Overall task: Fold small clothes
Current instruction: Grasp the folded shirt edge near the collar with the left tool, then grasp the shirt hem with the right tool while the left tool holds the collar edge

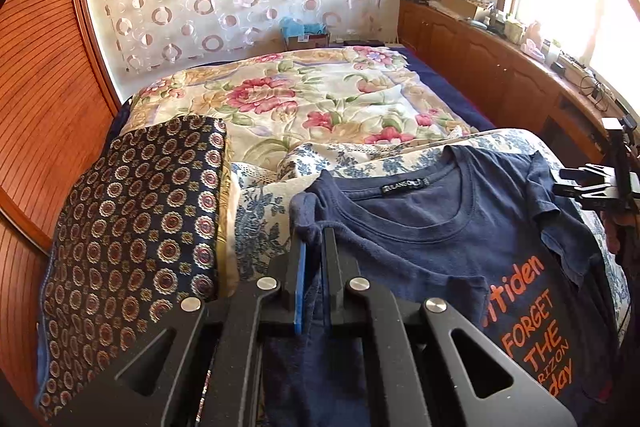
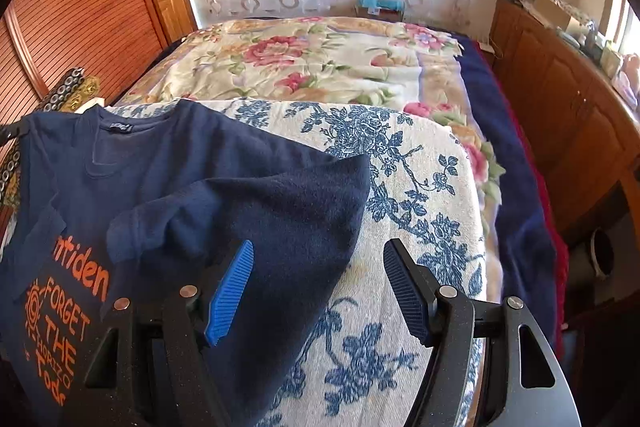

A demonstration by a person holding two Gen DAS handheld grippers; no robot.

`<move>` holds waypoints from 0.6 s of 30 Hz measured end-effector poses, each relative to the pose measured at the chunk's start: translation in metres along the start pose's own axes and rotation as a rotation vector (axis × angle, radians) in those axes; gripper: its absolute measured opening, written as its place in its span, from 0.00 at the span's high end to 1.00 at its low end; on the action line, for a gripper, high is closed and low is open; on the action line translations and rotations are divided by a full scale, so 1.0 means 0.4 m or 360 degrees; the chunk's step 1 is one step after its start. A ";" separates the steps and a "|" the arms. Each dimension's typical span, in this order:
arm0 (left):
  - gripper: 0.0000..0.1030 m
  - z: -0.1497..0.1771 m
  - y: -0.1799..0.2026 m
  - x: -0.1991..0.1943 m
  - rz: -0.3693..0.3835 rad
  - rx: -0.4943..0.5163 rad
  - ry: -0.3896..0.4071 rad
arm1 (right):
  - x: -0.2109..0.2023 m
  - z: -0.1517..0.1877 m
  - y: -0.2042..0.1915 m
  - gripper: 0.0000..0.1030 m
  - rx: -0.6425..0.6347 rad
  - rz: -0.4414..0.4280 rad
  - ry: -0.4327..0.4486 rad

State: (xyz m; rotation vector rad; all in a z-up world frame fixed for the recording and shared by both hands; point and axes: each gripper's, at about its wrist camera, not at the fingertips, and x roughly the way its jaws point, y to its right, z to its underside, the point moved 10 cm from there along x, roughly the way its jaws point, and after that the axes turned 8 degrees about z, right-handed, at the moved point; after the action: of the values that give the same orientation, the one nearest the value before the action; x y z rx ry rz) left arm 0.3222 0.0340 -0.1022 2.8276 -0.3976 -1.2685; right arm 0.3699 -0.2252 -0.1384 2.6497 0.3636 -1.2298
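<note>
A navy T-shirt (image 1: pixel 432 247) with orange lettering lies face up on a blue-and-white floral cloth (image 2: pixel 408 195). My left gripper (image 1: pixel 314 239) is shut on the shirt's left shoulder and sleeve edge, with fabric pinched between the pads. My right gripper (image 2: pixel 318 267) is open over the shirt's right side (image 2: pixel 256 195), where the right sleeve lies folded in over the body; its left finger (image 2: pixel 230 291) rests over the fabric and its right one over the cloth. The right gripper also shows at the right edge of the left wrist view (image 1: pixel 588 183).
The floral cloth covers the near end of a bed with a flowered blanket (image 1: pixel 304 95). A folded navy patterned fabric (image 1: pixel 136 227) lies to the left. A wooden wardrobe (image 1: pixel 36 67) stands on the left and a cluttered wooden cabinet (image 1: pixel 500 59) on the right.
</note>
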 end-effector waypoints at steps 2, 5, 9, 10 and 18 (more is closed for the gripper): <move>0.93 0.003 0.006 -0.003 0.0003 0.0005 0.0009 | 0.012 -0.016 -0.001 0.32 -0.0010 0.0008 -0.0015; 0.93 0.007 0.014 -0.012 0.0013 0.0009 0.0023 | 0.027 -0.025 0.001 0.34 -0.0050 0.0056 -0.0013; 0.93 0.010 0.026 -0.028 0.0032 0.0007 0.0050 | 0.023 -0.030 -0.037 0.73 -0.0171 0.0018 -0.0033; 0.93 0.011 0.031 -0.035 0.0040 0.0008 0.0061 | 0.021 -0.030 -0.046 0.83 -0.0204 0.0005 -0.0042; 0.93 0.017 0.073 -0.133 0.0080 0.0019 0.0181 | -0.112 -0.073 -0.086 0.92 -0.0205 0.0034 0.0201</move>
State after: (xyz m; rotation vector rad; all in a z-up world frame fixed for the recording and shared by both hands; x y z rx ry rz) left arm 0.2767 0.0189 -0.0644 2.8628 -0.4702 -1.0942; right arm 0.3527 -0.1906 -0.0878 2.6197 0.4179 -1.0005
